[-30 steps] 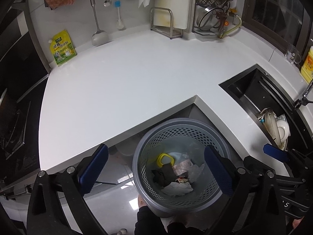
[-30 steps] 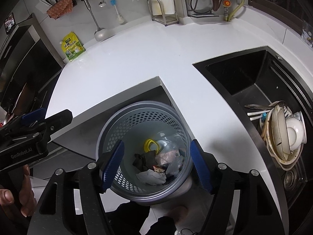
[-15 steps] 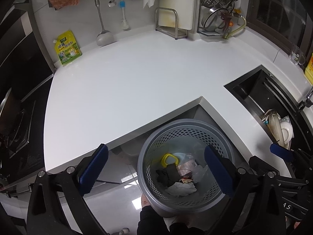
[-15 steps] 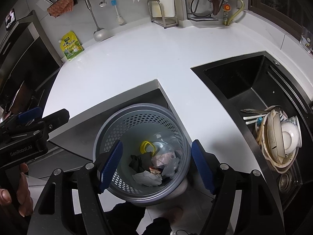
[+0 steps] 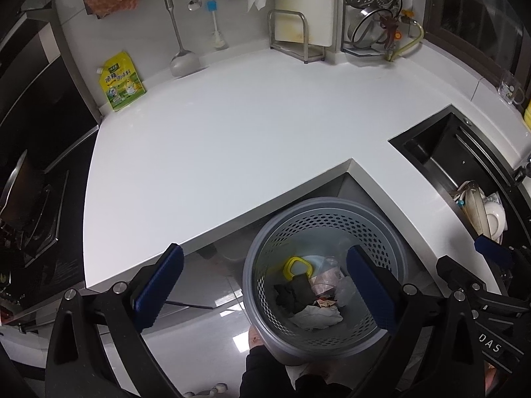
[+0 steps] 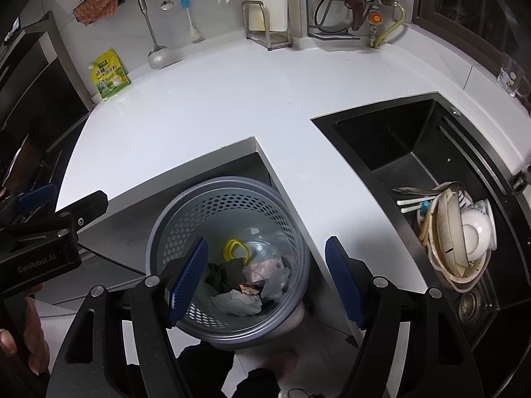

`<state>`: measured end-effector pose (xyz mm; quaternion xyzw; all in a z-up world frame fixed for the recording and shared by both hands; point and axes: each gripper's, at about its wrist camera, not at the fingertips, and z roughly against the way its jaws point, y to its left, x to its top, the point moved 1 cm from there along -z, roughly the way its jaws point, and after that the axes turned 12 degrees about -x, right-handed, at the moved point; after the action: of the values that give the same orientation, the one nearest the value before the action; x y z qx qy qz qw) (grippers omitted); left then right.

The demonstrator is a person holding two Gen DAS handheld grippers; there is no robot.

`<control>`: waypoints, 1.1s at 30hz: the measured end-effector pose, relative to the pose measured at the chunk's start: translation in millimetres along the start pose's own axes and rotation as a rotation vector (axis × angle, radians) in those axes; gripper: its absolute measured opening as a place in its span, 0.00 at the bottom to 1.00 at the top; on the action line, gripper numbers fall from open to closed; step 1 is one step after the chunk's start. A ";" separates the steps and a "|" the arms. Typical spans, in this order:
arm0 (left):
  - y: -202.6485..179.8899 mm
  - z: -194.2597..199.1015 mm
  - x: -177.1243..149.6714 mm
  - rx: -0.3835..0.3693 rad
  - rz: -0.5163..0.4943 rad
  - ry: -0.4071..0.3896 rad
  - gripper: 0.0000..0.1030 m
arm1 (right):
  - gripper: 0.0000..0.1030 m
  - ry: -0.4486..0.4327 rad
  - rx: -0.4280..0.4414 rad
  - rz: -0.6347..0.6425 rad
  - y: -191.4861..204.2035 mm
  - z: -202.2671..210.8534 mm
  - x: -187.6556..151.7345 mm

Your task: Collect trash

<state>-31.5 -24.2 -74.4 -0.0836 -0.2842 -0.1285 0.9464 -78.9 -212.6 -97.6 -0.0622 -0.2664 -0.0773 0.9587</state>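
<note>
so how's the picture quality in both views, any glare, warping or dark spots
Left wrist view: heavy fisheye bend along the countertop edge, black corners, glare patch on the glossy floor. Right wrist view: same warping, sink interior nearly black, trash bin contents sharp and evenly lit.

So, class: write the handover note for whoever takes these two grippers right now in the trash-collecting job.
Left gripper: open, holding nothing, above the floor and bin.
Right gripper: open, holding nothing, over the bin.
Grey perforated bin: on the floor in the counter's corner notch, holding crumpled paper, a dark rag, clear plastic and a yellow ring.
Done: that trash is binned.
Left: no loose trash shows on the white counter; look elsewhere.
</note>
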 end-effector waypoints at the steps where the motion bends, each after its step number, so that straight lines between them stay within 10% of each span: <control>1: 0.1 0.2 -0.1 0.001 0.000 0.000 0.94 | 0.68 0.000 -0.005 0.001 -0.1 0.1 0.4; 33: 3.1 -8.8 -3.0 0.040 0.002 0.038 0.94 | 0.68 0.017 -0.072 0.008 3.9 -1.5 2.6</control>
<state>-28.5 -22.7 -83.6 -0.0623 -0.2685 -0.1234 0.9533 -75.2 -209.4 -97.9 -0.0970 -0.2553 -0.0833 0.9584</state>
